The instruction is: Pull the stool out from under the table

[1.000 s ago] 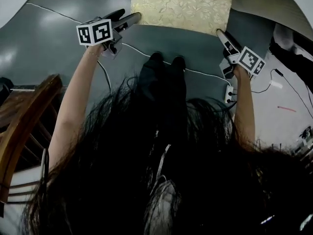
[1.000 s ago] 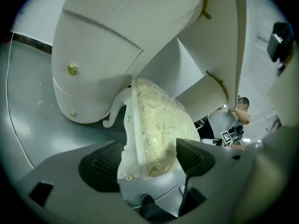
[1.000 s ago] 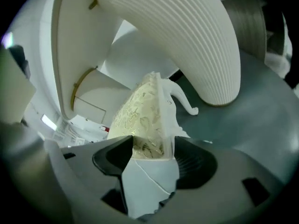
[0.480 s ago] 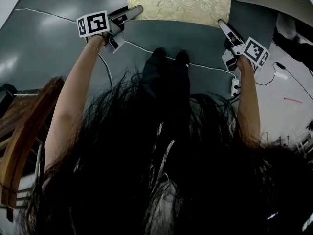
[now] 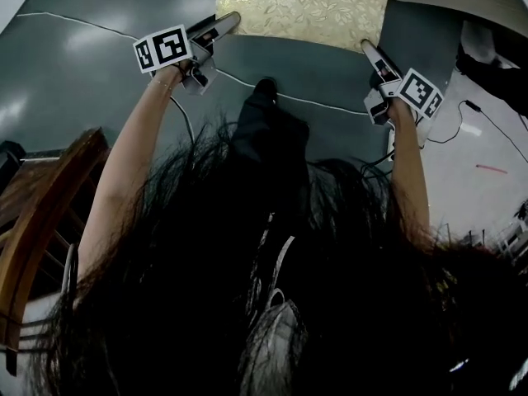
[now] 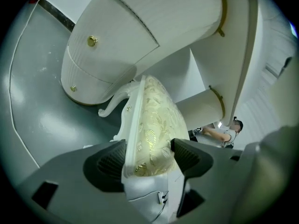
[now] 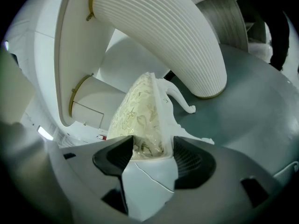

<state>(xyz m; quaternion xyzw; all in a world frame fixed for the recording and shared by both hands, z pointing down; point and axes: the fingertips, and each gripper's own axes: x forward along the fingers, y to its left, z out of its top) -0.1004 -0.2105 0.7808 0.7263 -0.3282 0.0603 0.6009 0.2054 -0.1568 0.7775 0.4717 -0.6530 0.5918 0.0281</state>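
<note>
The stool (image 5: 301, 7) has a gold floral cushion on a white frame with curled legs, and stands at the top of the head view. My left gripper (image 5: 229, 21) is at its near left corner. In the left gripper view the seat edge (image 6: 154, 120) lies between the jaws of the left gripper (image 6: 149, 153). They are closing, and the cushion still bulges unsqueezed. My right gripper (image 5: 367, 48) is at the near right corner. In its own view the right gripper (image 7: 153, 153) is shut on the seat (image 7: 140, 111).
The white table's ribbed drawer pedestals (image 6: 117, 45) (image 7: 159, 31) flank the stool. A white cable (image 5: 322, 104) crosses the grey floor by the person's foot (image 5: 266, 89). A wooden chair (image 5: 41, 213) stands at the left. Another person (image 6: 224, 134) is far behind.
My left gripper's tips have come in onto the stool's near left corner. One of the person's feet has drawn back out of sight. The right gripper stays at its corner.
</note>
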